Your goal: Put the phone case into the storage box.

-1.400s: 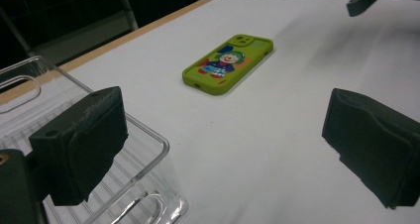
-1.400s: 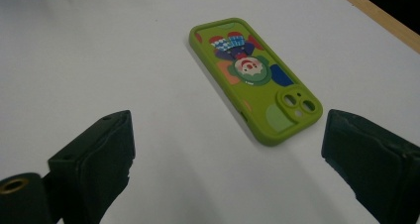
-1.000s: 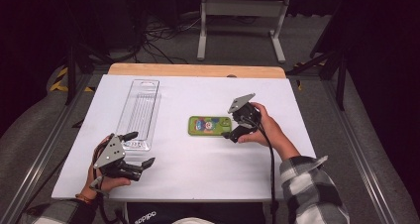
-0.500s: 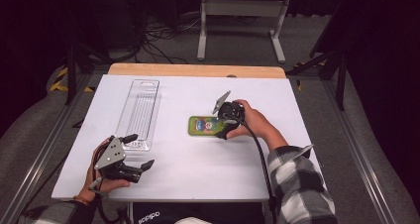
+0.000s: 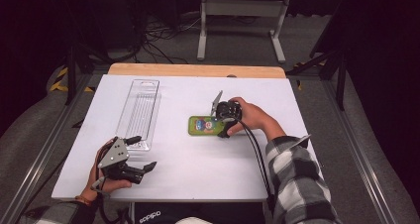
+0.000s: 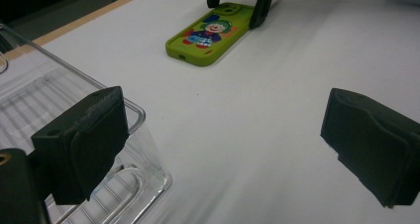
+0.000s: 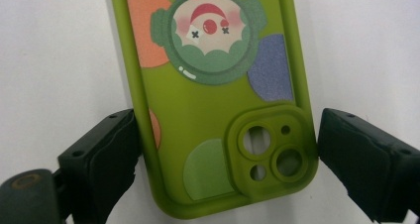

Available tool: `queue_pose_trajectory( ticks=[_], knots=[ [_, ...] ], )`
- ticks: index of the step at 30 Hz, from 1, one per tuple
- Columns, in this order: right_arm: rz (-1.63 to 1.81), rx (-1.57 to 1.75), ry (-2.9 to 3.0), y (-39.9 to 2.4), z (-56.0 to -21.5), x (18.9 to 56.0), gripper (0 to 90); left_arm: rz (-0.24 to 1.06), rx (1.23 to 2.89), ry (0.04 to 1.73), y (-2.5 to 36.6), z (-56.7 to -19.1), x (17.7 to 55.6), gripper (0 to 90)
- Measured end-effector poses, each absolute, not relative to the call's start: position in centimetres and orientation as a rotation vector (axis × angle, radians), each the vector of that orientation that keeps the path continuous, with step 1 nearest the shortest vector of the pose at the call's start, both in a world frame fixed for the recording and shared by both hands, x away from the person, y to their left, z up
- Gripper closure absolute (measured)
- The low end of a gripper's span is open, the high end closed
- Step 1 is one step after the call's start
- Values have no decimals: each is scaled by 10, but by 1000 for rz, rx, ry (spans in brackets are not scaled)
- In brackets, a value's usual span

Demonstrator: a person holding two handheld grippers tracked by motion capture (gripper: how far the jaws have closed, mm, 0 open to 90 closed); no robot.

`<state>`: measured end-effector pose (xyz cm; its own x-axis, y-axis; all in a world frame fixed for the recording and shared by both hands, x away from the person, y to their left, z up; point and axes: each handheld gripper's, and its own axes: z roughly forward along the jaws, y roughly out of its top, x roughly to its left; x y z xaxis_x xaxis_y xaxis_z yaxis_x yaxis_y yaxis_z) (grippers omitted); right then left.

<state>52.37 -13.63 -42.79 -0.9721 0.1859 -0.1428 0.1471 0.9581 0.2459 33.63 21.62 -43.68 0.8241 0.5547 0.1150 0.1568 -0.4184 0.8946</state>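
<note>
A lime-green phone case point(image 5: 203, 126) with a clown picture lies flat, camera cutout up, mid-table. My right gripper point(image 5: 225, 121) points down at its right end. In the right gripper view the case point(image 7: 213, 85) lies between the two jaws at its camera end, and the right gripper point(image 7: 225, 154) is open: the left jaw is against the case's edge and the right jaw is a sliver off. My left gripper point(image 5: 143, 152) rests open near the front left. In the left gripper view, the left gripper point(image 6: 228, 144) holds nothing and the case point(image 6: 210, 33) lies beyond.
A long clear plastic tray point(image 5: 139, 110) lies at the left, its near end just beyond my left gripper; that tray point(image 6: 44, 100) sits behind the left jaw. The white tabletop point(image 5: 198, 174) has a wooden strip along its far edge. Both cables trail toward the front edge.
My right gripper has moved left and tipped down over the case's camera end, so its jaws now straddle it. The left gripper has stayed put.
</note>
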Motion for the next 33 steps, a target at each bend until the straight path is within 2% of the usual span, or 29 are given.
queue_pose_trajectory(
  ticks=[6, 15, 24, 30, 33],
  knots=[
    [418, 240, 3011, -141, -429, 530, 160, 477, 2022, 515, 213, -439, 334, 51],
    [423, 173, 3001, -141, -428, 528, 169, 513, 2064, 487, 207, -440, 331, 55],
    [569, 255, 2927, -136, -419, 509, 170, 702, 2138, 378, 187, -434, 319, 72],
    [695, 325, 2907, -128, -406, 483, 169, 886, 2167, 287, 166, -429, 314, 126],
    [721, 347, 2912, -124, -403, 473, 169, 924, 2181, 262, 158, -428, 314, 130]
  ],
)
